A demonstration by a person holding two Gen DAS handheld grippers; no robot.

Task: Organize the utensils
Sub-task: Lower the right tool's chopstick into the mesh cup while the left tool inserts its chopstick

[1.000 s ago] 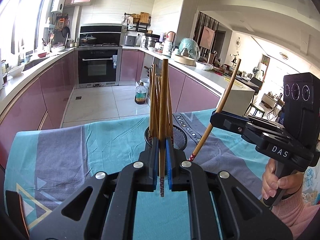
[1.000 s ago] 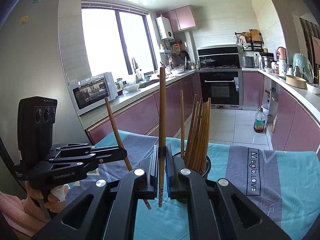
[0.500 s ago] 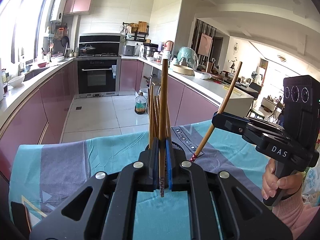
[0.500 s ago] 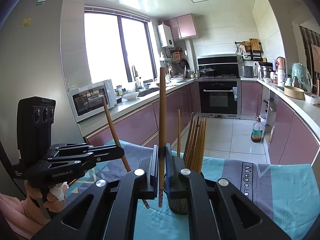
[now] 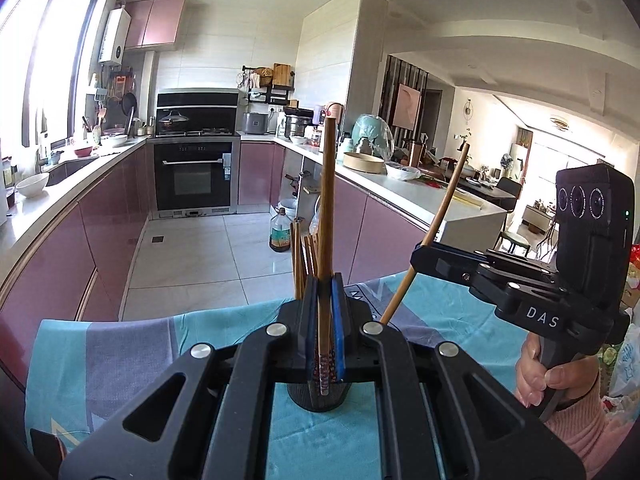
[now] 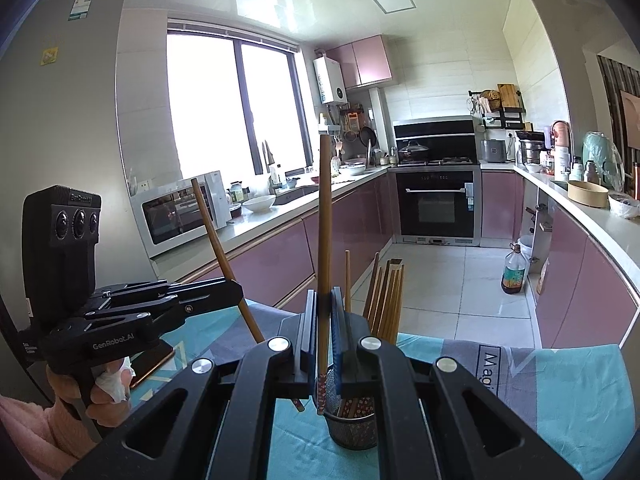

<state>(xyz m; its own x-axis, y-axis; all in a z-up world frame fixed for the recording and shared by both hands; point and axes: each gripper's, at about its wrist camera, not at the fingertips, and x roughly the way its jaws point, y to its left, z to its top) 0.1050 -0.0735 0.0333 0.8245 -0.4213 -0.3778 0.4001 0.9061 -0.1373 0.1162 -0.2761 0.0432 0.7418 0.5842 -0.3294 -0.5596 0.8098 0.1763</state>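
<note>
My left gripper is shut on one brown chopstick, held upright with its patterned end down, over the black mesh holder. Several more chopsticks stand in that holder. My right gripper is shut on a second chopstick, also upright, just left of the mesh holder and its chopsticks. Each gripper shows in the other's view: the right gripper with its leaning chopstick, the left gripper with its leaning chopstick. A hand holds each handle.
The holder stands on a table under a teal and grey cloth. A flat phone-like thing lies on the cloth at the left. Beyond the table's far edge are pink kitchen cabinets, an oven, a microwave and an oil bottle on the floor.
Both grippers have risen with their chopsticks still gripped. The mesh holder and the cloth now sit lower in both views.
</note>
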